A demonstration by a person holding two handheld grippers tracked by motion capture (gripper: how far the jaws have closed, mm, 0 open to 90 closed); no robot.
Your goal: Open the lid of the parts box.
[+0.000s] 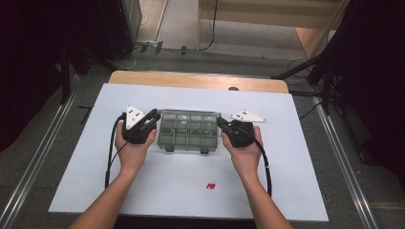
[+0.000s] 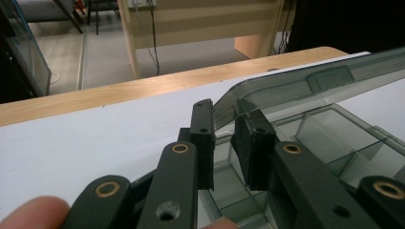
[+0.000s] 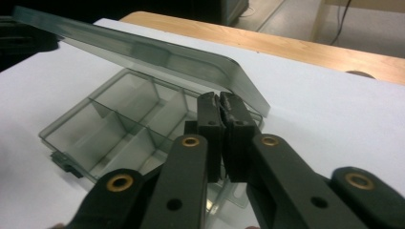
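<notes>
A smoky clear compartment box [image 1: 188, 131] lies mid-table on a white board, its dividers showing and its cells bare. Its hinged lid [image 3: 143, 52] stands partly raised above the cells [image 3: 110, 124]. My left gripper [image 1: 156, 114] is at the box's left end. In the left gripper view the lid's corner [image 2: 310, 81] fills the gap between that gripper's [image 2: 224, 112] tips. My right gripper [image 1: 220, 121] is at the right end, and its jaws [image 3: 220, 98] are pinched nearly together on the lid's edge.
A few small red pieces [image 1: 210, 185] lie on the white board [image 1: 143, 191] near the front, between my forearms. The wooden table edge [image 1: 191, 78] runs behind the board. Two latch tabs [image 1: 168, 149] stick out of the box's front wall.
</notes>
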